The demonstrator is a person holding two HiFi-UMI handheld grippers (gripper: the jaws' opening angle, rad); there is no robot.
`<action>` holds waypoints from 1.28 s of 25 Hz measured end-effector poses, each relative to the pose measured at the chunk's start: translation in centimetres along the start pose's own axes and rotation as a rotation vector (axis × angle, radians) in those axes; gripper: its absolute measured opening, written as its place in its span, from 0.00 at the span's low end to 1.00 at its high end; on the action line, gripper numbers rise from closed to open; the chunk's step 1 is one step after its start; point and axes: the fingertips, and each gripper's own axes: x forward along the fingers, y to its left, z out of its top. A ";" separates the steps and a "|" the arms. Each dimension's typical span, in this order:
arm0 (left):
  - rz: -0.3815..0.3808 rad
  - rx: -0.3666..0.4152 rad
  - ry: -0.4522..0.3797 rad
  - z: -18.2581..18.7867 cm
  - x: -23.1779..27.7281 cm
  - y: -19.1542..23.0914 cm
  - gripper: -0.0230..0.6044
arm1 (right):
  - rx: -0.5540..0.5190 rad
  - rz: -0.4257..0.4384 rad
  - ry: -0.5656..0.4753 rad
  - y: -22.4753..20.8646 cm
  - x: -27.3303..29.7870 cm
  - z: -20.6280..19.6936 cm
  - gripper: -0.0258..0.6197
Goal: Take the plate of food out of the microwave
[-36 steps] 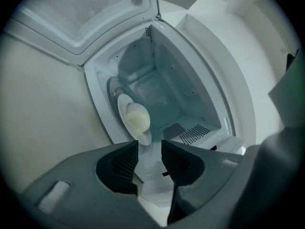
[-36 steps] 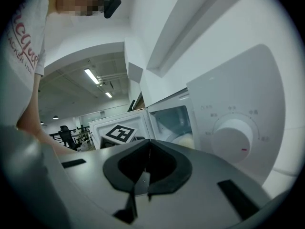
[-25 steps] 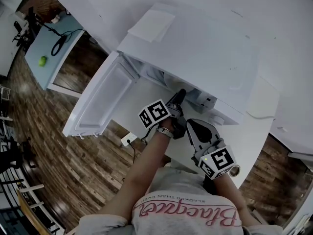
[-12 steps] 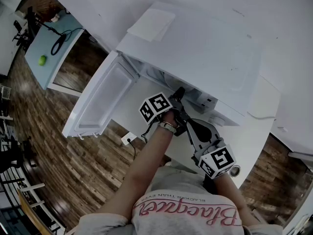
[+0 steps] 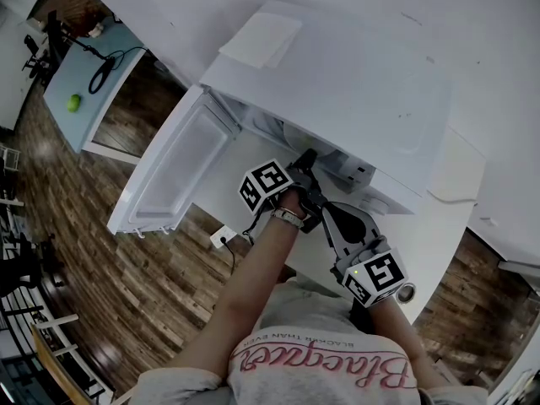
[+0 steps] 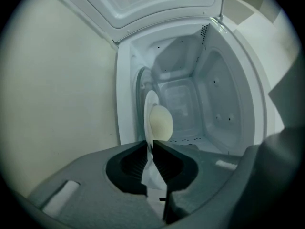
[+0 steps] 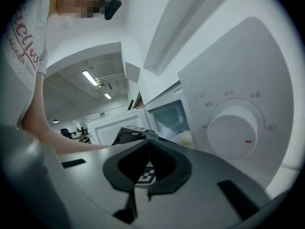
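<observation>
A white microwave (image 5: 337, 83) stands with its door open on a white counter (image 5: 422, 243). At its opening, the left gripper (image 6: 149, 144) has just been closing its jaws and now pinches the near rim of the plate (image 6: 147, 109), which is inside the microwave with a pale bun (image 6: 160, 123) on it. The right gripper (image 7: 149, 142) hangs outside the microwave by its dial (image 7: 234, 132), jaws together and empty.

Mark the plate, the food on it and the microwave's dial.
plate (image 6: 148, 100), left gripper view, on its white rim above the food.
food (image 6: 161, 123), left gripper view, middle of the pale mound.
dial (image 7: 233, 133), right gripper view, the knob's face.
</observation>
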 end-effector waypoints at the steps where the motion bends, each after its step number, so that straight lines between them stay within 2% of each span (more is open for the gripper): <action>1: -0.008 -0.007 -0.003 0.0 -0.1 0.0 0.10 | -0.001 0.000 0.000 0.0 0.0 0.0 0.06; 5: -0.046 -0.020 -0.019 0.1 -0.7 -0.1 0.08 | 0.002 0.001 0.003 0.1 -0.1 -0.2 0.06; 14: -0.183 -0.033 -0.061 0.2 -2.1 -0.7 0.06 | -0.003 0.009 0.002 0.7 -0.5 -0.4 0.06; 32: -0.299 -0.007 -0.073 0.0 -3.9 -1.2 0.06 | -0.016 0.006 -0.024 1.4 -0.7 -0.4 0.06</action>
